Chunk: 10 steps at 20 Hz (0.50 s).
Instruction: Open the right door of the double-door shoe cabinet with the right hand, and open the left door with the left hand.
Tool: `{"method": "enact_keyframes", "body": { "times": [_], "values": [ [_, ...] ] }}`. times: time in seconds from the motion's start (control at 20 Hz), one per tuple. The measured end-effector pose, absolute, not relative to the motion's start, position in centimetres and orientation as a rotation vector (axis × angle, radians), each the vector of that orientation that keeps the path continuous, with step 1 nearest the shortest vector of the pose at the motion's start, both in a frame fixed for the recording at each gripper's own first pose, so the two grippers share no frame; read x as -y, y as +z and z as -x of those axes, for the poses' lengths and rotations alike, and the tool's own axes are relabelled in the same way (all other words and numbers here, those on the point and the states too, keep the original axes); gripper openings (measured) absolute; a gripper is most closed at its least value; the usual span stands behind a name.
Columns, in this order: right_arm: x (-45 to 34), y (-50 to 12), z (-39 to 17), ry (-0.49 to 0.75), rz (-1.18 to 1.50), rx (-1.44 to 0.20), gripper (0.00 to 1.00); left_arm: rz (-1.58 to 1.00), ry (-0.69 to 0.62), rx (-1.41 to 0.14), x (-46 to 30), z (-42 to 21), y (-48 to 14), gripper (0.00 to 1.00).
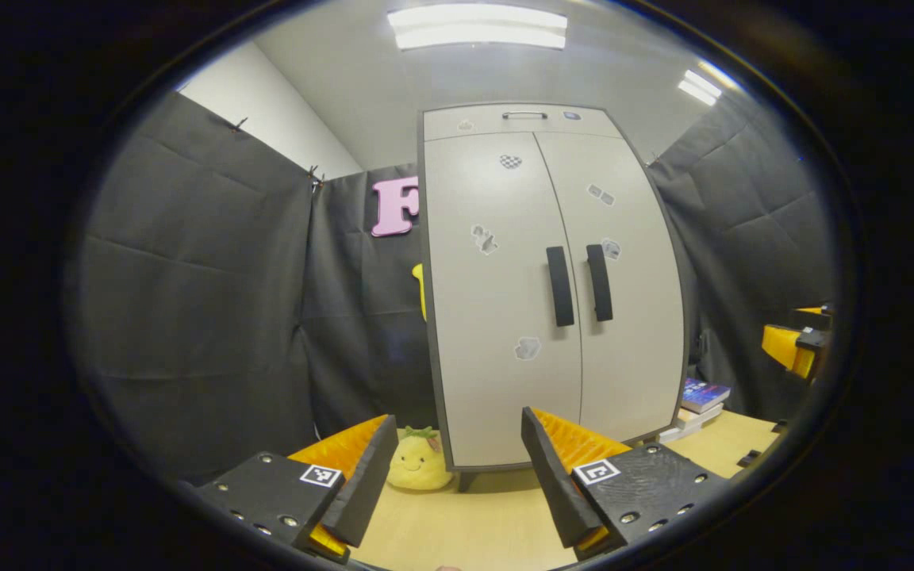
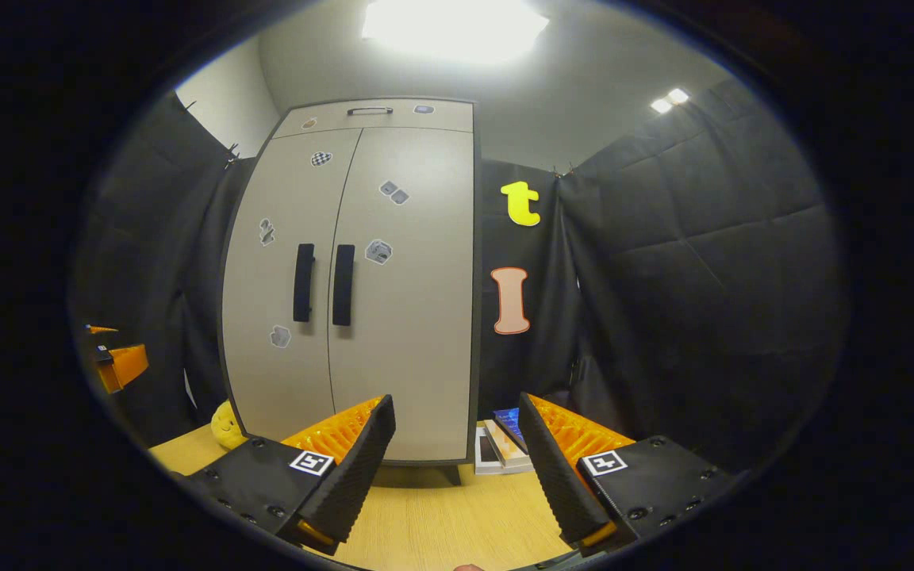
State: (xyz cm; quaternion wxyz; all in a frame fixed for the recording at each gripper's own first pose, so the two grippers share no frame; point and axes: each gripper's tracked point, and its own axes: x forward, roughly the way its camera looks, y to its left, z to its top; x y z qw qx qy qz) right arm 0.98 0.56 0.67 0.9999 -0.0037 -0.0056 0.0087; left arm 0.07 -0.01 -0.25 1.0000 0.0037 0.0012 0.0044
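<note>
The left gripper (image 1: 457, 468) has its jaws apart with nothing between them, poised over the pale wooden surface (image 1: 473, 523) and aimed at the lower part of the shoe cabinet (image 1: 552, 285), well short of it. The right gripper (image 2: 457, 460) likewise has its jaws spread wide and empty, pointing at the cabinet's lower right corner from a distance. The cabinet stands upright on the far part of the surface against the black cloth wall, and both doors are shut, so what it holds cannot be seen. The left door (image 1: 497, 301) and right door (image 1: 631, 301) are light beige with a dark frame, meeting at a centre seam; a dark vertical left handle (image 1: 559, 286) and right handle (image 1: 599, 282) sit side by side at mid height just either side of that seam. Small stickers are scattered over both doors, and a narrow top panel carries a slim horizontal handle (image 1: 524, 115). A yellow pineapple-shaped plush toy (image 1: 419, 469) rests on the surface by the cabinet's left foot, and a stack of books (image 1: 699, 400) lies to its right.
</note>
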Motion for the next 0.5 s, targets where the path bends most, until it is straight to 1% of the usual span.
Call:
{"method": "enact_keyframes", "body": {
  "times": [0.1,0.25,0.5],
  "values": [
    [-0.6,1.3,-1.5,0.023,0.011,0.019,0.96,-0.009,0.012,-0.002,-0.1,0.0,-0.3,0.9],
    [-1.1,2.7,-2.7,0.041,-0.002,0.038,0.98,-0.013,0.025,-0.005,-0.5,0.3,-0.5,0.91],
    [-2.9,4.7,-6.0,0.092,-0.015,0.037,0.98,-0.001,0.052,-0.016,-1.4,1.1,-0.9,0.91]
  ]
}}
